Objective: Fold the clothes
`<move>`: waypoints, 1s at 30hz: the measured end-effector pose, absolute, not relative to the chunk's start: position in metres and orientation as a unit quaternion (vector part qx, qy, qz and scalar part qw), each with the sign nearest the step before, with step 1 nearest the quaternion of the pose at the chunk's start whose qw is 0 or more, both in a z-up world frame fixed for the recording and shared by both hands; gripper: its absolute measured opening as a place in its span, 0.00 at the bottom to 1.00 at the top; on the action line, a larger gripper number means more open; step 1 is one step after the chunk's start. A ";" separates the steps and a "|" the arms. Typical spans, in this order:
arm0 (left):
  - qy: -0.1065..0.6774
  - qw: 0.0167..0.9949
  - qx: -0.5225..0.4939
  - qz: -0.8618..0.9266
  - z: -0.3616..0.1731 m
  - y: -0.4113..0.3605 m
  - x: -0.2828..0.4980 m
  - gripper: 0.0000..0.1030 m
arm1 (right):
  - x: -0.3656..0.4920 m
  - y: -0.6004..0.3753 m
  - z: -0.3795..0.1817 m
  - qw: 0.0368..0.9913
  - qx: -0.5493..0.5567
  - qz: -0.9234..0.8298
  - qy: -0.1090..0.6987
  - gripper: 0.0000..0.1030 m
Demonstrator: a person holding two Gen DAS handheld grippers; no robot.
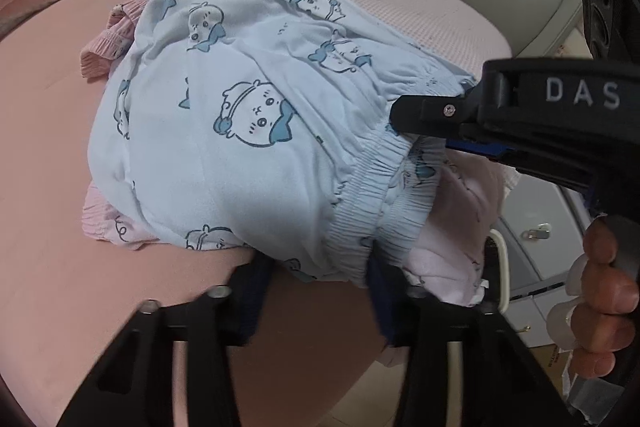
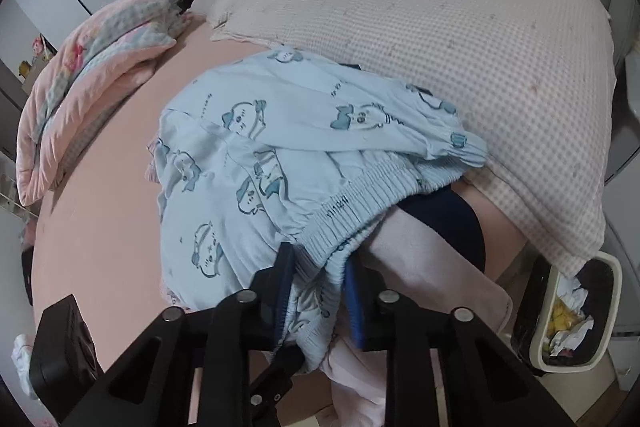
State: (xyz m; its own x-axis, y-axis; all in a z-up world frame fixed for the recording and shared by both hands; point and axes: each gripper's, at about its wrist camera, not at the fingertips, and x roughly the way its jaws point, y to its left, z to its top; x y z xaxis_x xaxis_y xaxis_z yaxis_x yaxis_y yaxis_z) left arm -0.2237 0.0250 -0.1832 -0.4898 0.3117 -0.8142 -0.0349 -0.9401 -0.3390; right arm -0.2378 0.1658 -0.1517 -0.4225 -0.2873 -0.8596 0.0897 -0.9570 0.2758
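Pink bed; blue pajama pants at its edge.

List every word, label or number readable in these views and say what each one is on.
"DAS": white letters on the body of the right gripper, cut off at the frame edge.
Small print on the elastic waistband of the blue pajama pants: too blurred to read.
Small scattered text printed on the pants fabric: too small to read.
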 end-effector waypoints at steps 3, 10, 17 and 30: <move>-0.174 0.103 -0.500 0.842 -0.183 0.014 -0.226 0.20 | -0.231 0.156 -0.146 0.107 0.515 -0.849 -0.057 0.15; -0.205 0.108 -0.489 0.841 -0.183 -0.010 -0.215 0.11 | -0.213 0.132 -0.129 0.129 0.487 -0.864 0.015 0.12; -0.226 0.102 -0.481 0.841 -0.181 0.002 -0.205 0.10 | -0.208 0.117 -0.123 0.155 0.483 -0.861 0.039 0.12; -0.192 0.081 -0.473 0.856 -0.158 -0.035 -0.196 0.62 | -0.203 0.092 -0.117 0.226 0.487 -0.843 0.021 0.12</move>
State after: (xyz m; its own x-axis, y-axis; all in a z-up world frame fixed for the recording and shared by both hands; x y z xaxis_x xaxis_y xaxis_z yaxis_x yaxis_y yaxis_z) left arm -0.1960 -0.0345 -0.1577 -0.5386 0.3215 -0.7788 0.0427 -0.9127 -0.4063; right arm -0.2032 0.0922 -0.1167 -0.4238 -0.3607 -0.8308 0.4009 -0.8972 0.1851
